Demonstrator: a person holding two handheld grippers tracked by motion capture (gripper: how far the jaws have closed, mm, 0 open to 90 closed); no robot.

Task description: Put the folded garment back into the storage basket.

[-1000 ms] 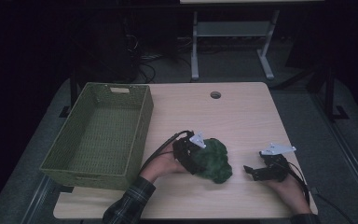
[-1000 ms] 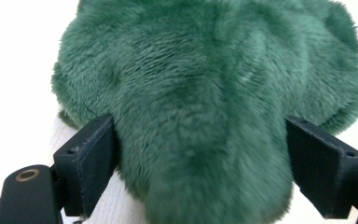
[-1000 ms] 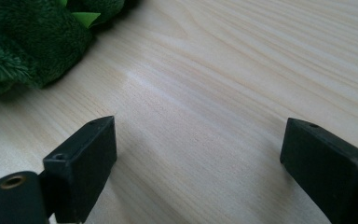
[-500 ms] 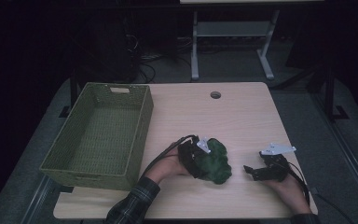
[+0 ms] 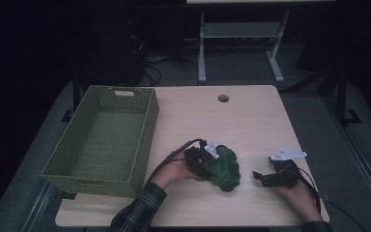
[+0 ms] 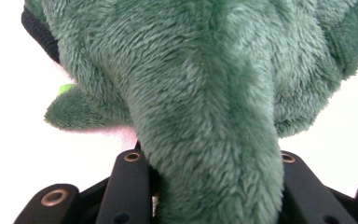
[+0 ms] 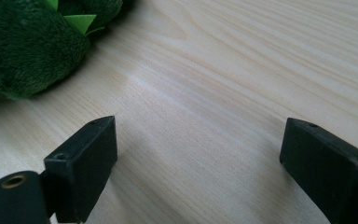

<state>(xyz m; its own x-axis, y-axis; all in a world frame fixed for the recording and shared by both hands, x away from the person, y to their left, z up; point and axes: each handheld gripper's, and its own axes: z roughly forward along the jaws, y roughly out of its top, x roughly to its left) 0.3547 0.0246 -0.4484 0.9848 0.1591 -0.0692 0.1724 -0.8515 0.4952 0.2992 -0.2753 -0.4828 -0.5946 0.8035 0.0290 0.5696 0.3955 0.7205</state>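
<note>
A dark green plush toy lies on the wooden table, near its front edge. My left gripper comes at it from the left. Its jaws have just been closing, and in the left gripper view the fuzzy toy is squeezed between the two black jaws of the left gripper. To the right of the toy, my right gripper rests low on the table and apart from it. In the right gripper view, the right gripper is open over bare wood, with the toy at the upper left.
A green woven basket with nothing in it stands on the left half of the table. A round cable hole sits near the far edge. Behind the table are a metal stand and a dark floor.
The left gripper's jaws have closed in on the plush toy, which now bunches between them. Neither hand has shifted, and the right gripper is unchanged.
</note>
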